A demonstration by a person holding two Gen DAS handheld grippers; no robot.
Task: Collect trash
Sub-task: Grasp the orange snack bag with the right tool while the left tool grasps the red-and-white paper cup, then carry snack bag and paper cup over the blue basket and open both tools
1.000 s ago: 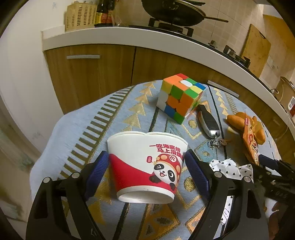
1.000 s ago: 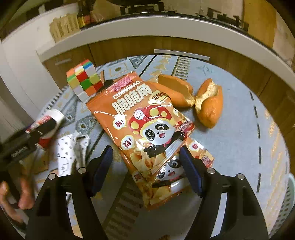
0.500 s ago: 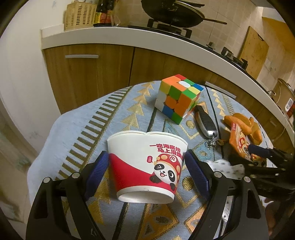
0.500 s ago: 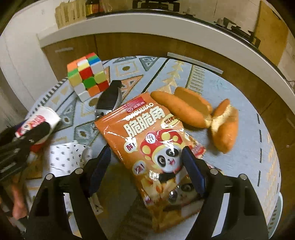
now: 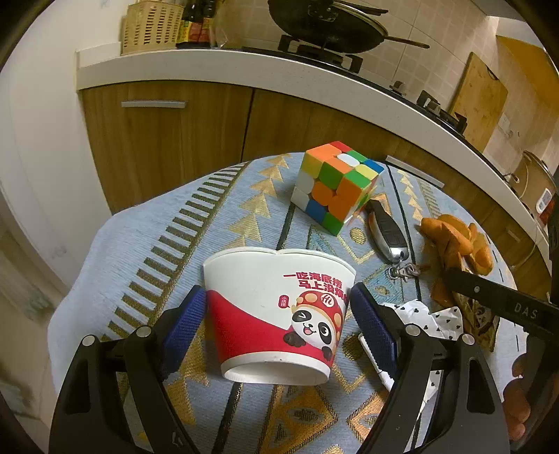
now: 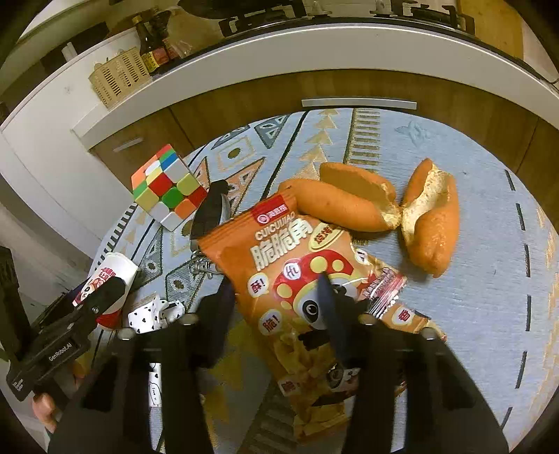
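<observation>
A white and red paper cup with a panda (image 5: 279,310) lies upside down on the patterned tablecloth (image 5: 146,241). My left gripper (image 5: 279,321) is shut on the cup, one blue pad on each side. An orange snack bag (image 6: 297,272) lies on the cloth in the right wrist view. My right gripper (image 6: 276,307) is closing on the bag, its jaws narrowed around it. A crumpled white wrapper with black hearts (image 5: 429,314) lies between the cup and the bag; it also shows in the right wrist view (image 6: 153,314).
A colourful puzzle cube (image 5: 335,185) and a black car key with a ring (image 5: 387,234) lie behind the cup. Two torn bread rolls (image 6: 377,206) lie beyond the bag. Wooden cabinets (image 5: 174,139) and a white counter with a wok (image 5: 325,24) stand behind the table.
My right gripper has moved in over the snack bag and its jaws have narrowed around it. My left gripper still holds the cup in the same place.
</observation>
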